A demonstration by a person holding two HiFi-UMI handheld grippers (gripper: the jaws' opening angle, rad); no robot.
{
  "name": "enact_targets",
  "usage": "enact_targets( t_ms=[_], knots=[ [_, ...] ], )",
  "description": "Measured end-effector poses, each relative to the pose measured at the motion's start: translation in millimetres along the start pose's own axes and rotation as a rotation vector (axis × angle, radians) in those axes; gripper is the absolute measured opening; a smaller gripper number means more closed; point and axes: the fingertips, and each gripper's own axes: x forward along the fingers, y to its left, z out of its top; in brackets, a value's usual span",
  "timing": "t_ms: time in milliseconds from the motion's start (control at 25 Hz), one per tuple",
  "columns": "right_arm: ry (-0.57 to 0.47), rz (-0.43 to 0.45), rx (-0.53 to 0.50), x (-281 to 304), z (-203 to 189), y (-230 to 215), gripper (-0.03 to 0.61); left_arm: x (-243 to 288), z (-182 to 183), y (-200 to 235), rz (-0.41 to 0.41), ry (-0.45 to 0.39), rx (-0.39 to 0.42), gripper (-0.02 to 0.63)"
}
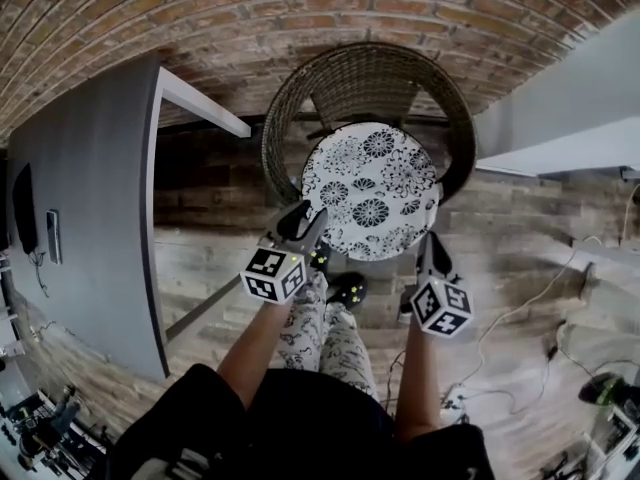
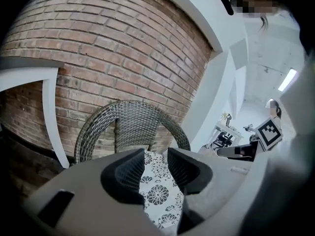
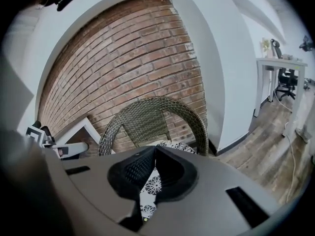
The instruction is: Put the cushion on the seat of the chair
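1. Head view: the round, flower-patterned cushion (image 1: 372,190) sits over the seat of the wicker chair (image 1: 350,83). Its patterned face is turned up toward the camera and its near edge reaches out past the chair's front.
2. The left gripper (image 1: 303,218) meets the cushion's near-left edge and the right gripper (image 1: 433,243) meets its near-right edge. Each is held at the end of a bare forearm.
3. Left gripper view: the left gripper's (image 2: 155,166) jaws stand a little apart, closed on the cushion (image 2: 157,193), whose pattern fills the gap between them. The chair's (image 2: 128,117) curved back rises just beyond.
4. Right gripper view: the right gripper's (image 3: 154,156) jaws are almost together at the tips, pinching the cushion (image 3: 149,186), which shows in the narrow slot below them. The chair (image 3: 147,117) stands straight ahead.
5. The chair stands against a brick wall (image 1: 300,8). A grey table (image 1: 90,198) is to its left, and the floor (image 1: 520,348) is wooden planks.
6. Whether the cushion's far edge already rests on the seat cannot be told.
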Motion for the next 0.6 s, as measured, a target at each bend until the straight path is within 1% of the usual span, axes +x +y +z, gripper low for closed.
enact_targets(
  t_ms=[120, 440, 600],
  knots=[
    [-0.019, 0.017, -0.015, -11, 10, 8, 0.002, -9, 15, -10, -0.024, -0.022, 0.010, 0.143],
    [-0.059, 0.032, -0.018, -38, 28, 21, 0.002, -33, 43, -31, -0.063, -0.061, 0.045, 0.141],
    [-0.074, 0.048, -0.028, -54, 35, 32, 0.002, -49, 56, -44, -0.081, -0.084, 0.072, 0.126]
  ],
)
